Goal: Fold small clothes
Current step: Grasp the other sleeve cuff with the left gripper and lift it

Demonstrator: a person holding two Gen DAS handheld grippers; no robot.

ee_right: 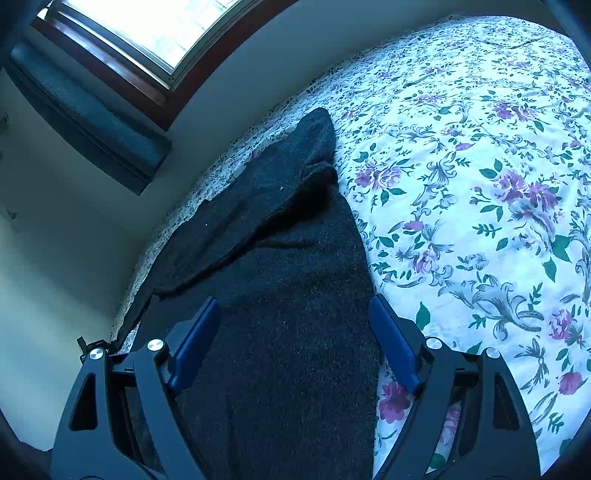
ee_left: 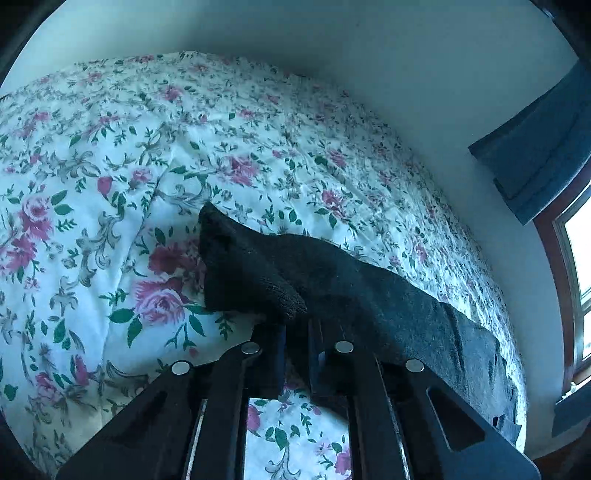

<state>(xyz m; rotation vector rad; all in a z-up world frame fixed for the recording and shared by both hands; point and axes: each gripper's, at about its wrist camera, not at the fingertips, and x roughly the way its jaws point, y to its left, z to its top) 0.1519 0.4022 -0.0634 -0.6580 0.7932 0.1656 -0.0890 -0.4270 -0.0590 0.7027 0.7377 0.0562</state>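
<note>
A dark knitted garment (ee_right: 288,280) is spread on the floral bedsheet (ee_right: 480,206). One corner is clamped by the left gripper (ee_left: 295,325); the right gripper (ee_right: 295,332) is held wide above the garment.

Home bedroom: floral bedsheet (ee_left: 184,147), wood-framed window (ee_right: 147,33), plain wall (ee_left: 369,37).

One dark cloth, one bed, two tools.
One dark knitted garment (ee_right: 288,295) lies on one floral-sheeted bed (ee_right: 480,184); two hand-held grippers, left (ee_left: 295,325) and right (ee_right: 295,332); one window (ee_right: 147,33).
</note>
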